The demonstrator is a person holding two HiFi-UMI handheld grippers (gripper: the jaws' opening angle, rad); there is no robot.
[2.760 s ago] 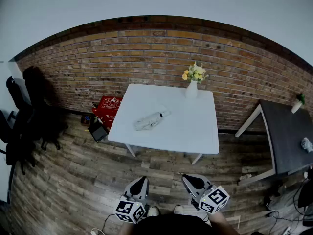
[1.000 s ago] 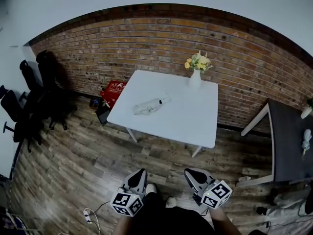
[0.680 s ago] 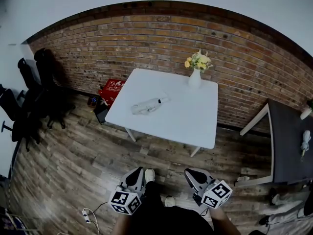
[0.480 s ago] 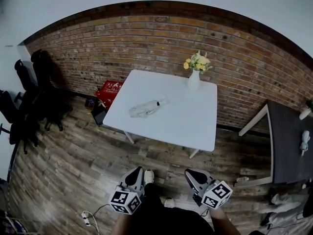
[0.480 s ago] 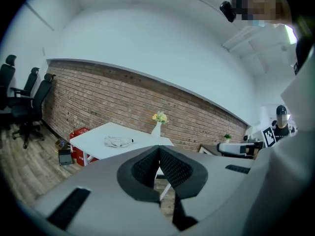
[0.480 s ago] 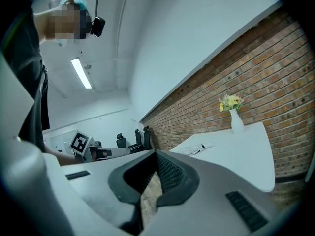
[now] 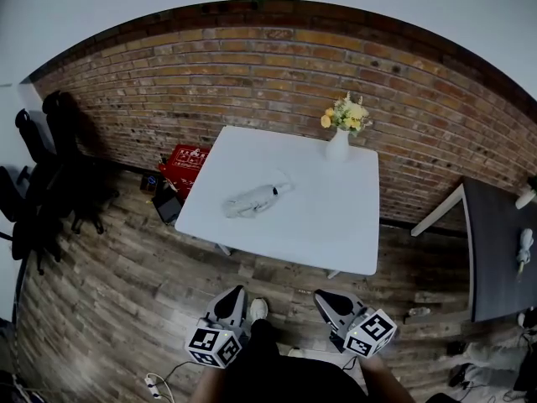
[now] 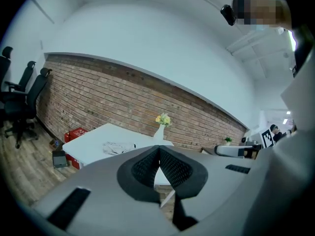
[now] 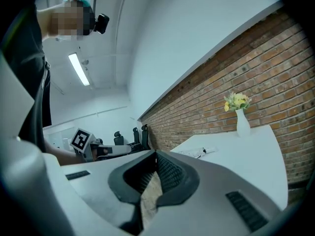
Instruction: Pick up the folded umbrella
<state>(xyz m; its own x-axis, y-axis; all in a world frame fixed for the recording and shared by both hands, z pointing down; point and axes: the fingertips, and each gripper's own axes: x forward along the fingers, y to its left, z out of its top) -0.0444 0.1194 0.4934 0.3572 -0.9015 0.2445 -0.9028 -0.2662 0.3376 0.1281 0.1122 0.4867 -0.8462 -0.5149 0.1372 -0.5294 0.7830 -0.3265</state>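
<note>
Small and indistinct at this range, the pale grey folded fabric umbrella (image 7: 253,200) lies on the smooth white square table (image 7: 336,225) by a rough red-brick wall (image 7: 252,74), well apart from both grippers. The left gripper (image 7: 235,292) and right gripper (image 7: 324,295), grey with ribbed black pads, hang above wood-plank flooring (image 7: 126,292), jaws closed on nothing.

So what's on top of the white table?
A folded umbrella lies left of centre, and a vase of flowers stands near the far right corner. The tabletop right beneath them is covered.
</note>
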